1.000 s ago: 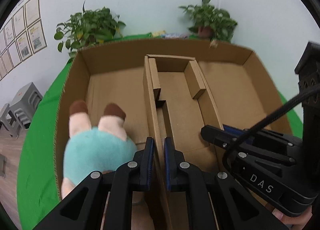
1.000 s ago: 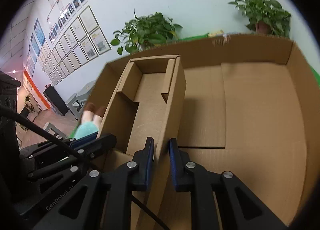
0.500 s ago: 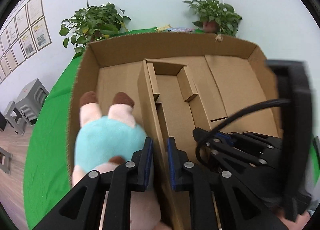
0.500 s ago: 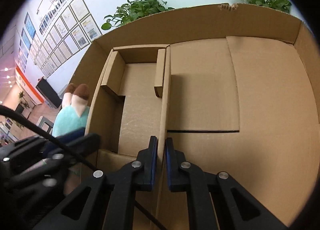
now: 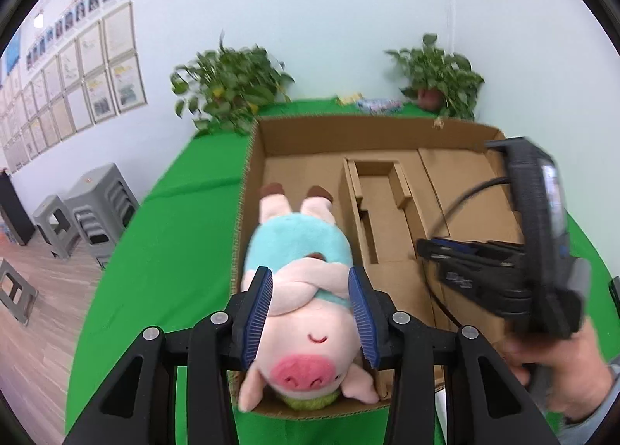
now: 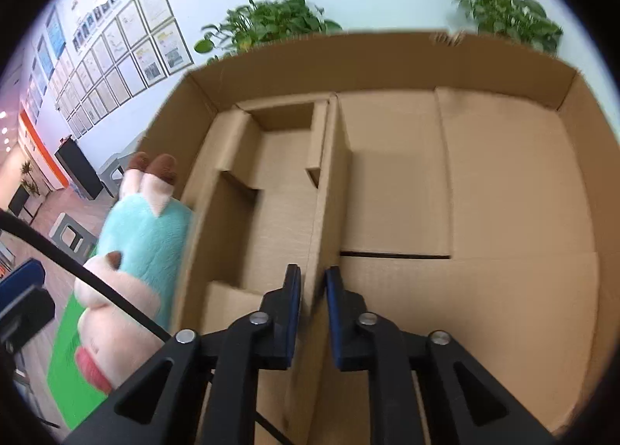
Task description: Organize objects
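Observation:
A plush pig [image 5: 302, 313] with a teal shirt lies in the left compartment of a cardboard box [image 5: 372, 131], head toward me. My left gripper [image 5: 312, 313] is open, its pads either side of the pig's neck, above the box's near edge. The pig also shows at the left of the right wrist view [image 6: 131, 251]. My right gripper [image 6: 313, 301] straddles the cardboard divider wall [image 6: 321, 212] of the box; its pads sit a little off the wall, slightly open. The right gripper also shows in the left wrist view [image 5: 484, 263].
The box [image 6: 581, 212] stands on a green table [image 5: 162, 251]. A cardboard insert [image 5: 379, 204] forms the middle compartment. Two potted plants [image 5: 228, 88] [image 5: 438, 76] stand behind the box. Grey stools [image 5: 89, 204] stand left of the table.
My left gripper let go of the divider wall, pulled back and left, and opened around the pig. My right gripper loosened on its divider wall and drew back a little.

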Action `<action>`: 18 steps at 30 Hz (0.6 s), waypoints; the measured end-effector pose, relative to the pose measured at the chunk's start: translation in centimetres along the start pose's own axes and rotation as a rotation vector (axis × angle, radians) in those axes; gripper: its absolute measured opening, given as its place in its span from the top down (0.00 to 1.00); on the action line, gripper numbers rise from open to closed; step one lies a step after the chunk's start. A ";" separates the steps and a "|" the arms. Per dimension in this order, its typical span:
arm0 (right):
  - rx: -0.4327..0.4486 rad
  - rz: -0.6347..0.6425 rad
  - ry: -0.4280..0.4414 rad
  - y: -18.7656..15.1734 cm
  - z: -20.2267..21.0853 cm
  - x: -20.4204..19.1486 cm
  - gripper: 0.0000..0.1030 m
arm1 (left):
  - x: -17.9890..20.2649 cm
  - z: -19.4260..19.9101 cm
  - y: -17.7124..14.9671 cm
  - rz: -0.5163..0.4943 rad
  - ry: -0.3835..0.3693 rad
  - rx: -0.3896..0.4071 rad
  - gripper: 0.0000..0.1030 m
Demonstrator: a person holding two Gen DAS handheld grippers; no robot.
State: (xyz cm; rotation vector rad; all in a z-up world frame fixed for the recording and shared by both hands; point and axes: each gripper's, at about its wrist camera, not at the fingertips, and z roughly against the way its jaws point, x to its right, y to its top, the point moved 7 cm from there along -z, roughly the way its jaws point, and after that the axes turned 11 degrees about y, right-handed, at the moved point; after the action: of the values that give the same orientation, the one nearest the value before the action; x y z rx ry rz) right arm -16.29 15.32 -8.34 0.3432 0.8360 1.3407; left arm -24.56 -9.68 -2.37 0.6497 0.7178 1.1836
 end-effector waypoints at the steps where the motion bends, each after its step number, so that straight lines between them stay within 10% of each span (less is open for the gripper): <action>1: 0.011 0.011 0.007 -0.1 1.1 -0.2 0.86 | -0.3 1.0 -0.1 0.007 0.013 0.029 0.60; 4: 0.067 0.052 0.033 -0.4 5.6 -1.1 0.69 | -0.6 4.7 -0.5 0.036 0.014 0.130 0.41; 6: 0.111 0.078 0.053 -0.5 8.4 -2.4 0.27 | -0.6 7.0 -0.7 0.056 0.012 0.182 0.33; 7: 0.137 0.092 0.062 -1.0 10.5 -2.7 0.23 | -0.5 8.3 -0.8 0.064 0.001 0.208 0.31; 18: 0.228 0.165 0.129 -6.8 19.9 -8.4 0.22 | 3.0 20.5 -3.3 0.071 -0.063 0.340 0.12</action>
State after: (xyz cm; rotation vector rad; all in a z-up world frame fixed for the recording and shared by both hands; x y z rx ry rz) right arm 2.47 10.55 3.33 0.5179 1.0916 1.4344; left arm -5.97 -9.18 7.25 0.9980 0.8567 1.1097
